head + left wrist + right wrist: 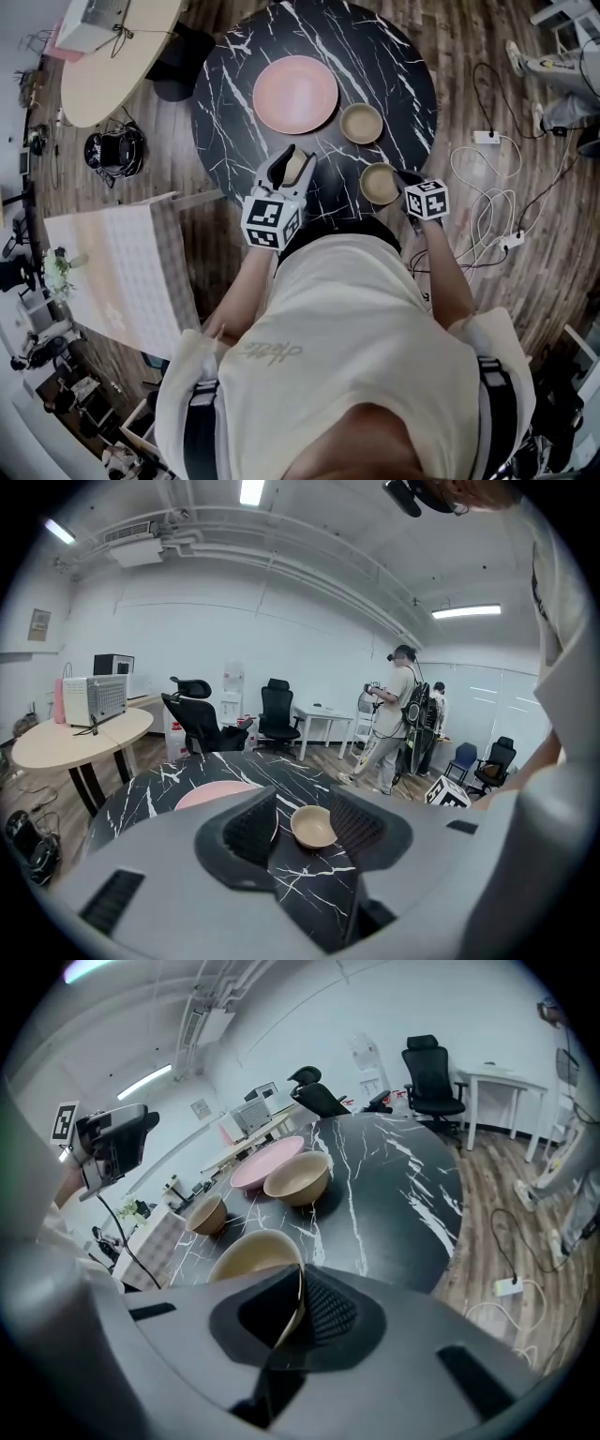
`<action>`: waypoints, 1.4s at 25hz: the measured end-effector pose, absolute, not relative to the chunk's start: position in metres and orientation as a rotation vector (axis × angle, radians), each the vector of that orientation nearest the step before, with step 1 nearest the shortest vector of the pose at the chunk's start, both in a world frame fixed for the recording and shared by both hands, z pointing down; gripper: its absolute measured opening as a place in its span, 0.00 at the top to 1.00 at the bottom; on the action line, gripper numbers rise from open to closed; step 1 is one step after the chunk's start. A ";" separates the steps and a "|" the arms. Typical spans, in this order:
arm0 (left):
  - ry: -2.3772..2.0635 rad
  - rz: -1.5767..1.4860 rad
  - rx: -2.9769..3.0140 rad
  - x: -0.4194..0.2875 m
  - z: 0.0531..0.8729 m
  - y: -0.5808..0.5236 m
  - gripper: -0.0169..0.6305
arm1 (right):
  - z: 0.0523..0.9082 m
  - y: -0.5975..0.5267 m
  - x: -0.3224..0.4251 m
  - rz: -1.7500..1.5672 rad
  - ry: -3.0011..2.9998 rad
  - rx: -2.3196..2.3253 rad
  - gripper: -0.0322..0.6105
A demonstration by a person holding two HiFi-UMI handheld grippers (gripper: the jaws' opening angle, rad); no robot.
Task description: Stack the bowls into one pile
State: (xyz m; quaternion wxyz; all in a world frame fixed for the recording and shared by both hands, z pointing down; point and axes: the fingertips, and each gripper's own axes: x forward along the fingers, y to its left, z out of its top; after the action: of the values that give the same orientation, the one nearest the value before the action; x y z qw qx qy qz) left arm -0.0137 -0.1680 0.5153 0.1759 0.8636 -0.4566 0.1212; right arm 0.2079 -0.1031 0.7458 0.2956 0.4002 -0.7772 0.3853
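Round black marble table (225,103). Pink plate (295,94) toward far edge. Largest bowl (361,123) just beside plate, toward right edge. Second bowl (380,183) at near edge, right hand-held gripper (298,1299) clamped on its rim. Small bowl (296,167) also at near edge, between wide-apart jaws of left hand-held gripper (302,797), pads clear of it.

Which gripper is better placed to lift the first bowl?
Right. The right gripper is clamped on the rim of the near bowl; the left gripper stands open around a second bowl, gripping nothing.
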 end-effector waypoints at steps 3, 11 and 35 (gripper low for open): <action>-1.297 0.328 2.454 -0.013 0.514 -0.171 0.67 | 0.737 -0.107 0.212 1.023 -2.082 1.090 0.91; -1.336 0.293 2.442 -0.022 0.512 -0.172 0.67 | 0.706 -0.125 0.219 0.972 -2.136 1.165 0.91; -1.452 0.286 2.371 -0.054 0.508 -0.171 0.67 | 0.681 -0.233 0.185 0.838 -2.254 1.131 0.90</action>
State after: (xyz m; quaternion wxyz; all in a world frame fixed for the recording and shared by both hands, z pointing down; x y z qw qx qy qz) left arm -0.0535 -0.1707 0.5080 0.1724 0.8356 -0.5117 0.1008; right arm 0.1852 -0.2332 0.6811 0.2397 0.4132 -0.8234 0.3063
